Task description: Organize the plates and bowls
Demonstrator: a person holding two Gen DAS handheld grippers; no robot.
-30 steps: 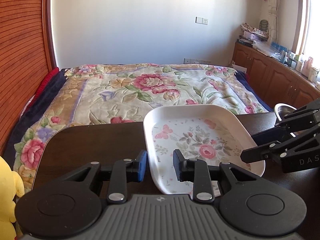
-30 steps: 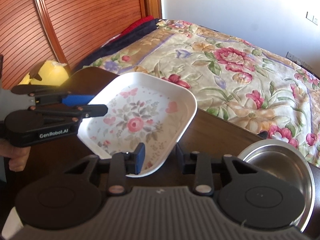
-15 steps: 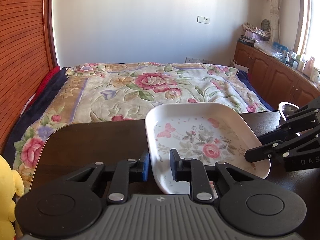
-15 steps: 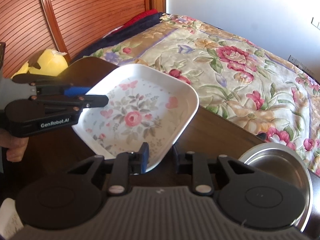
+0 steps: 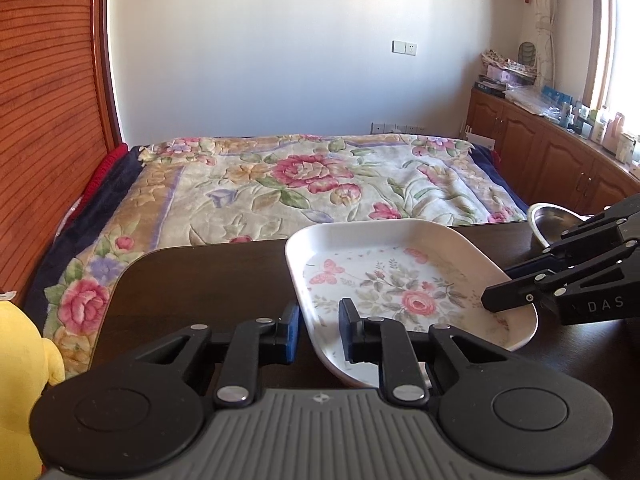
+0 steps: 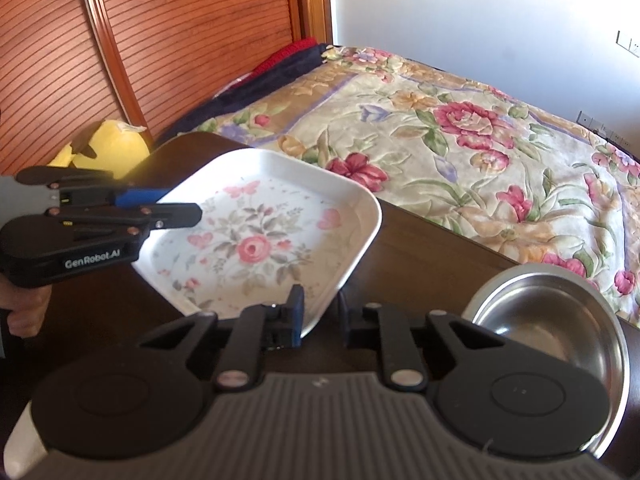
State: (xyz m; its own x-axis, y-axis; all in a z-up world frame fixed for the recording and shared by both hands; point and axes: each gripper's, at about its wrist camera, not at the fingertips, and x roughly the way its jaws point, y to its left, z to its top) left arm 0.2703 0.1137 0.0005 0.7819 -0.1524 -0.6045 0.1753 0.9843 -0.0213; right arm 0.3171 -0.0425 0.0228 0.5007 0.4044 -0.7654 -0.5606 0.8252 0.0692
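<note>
A white square plate with a flower print (image 5: 400, 280) (image 6: 264, 240) is held tilted above the dark wooden table (image 5: 200, 280). My left gripper (image 5: 319, 332) is shut on the plate's near-left rim. My right gripper (image 6: 320, 316) is shut on the opposite rim; it also shows in the left wrist view (image 5: 504, 298). The left gripper shows at the left of the right wrist view (image 6: 180, 208). A steel bowl (image 6: 548, 320) (image 5: 550, 222) stands on the table to the right of the plate.
A bed with a floral quilt (image 5: 312, 184) lies just beyond the table's far edge. A yellow plush toy (image 5: 20, 360) (image 6: 108, 148) sits at the table's left side. Wooden cabinets (image 5: 560, 160) line the right wall.
Both grippers have closed in on the plate's rim. The plate has shifted slightly right and away from the right camera.
</note>
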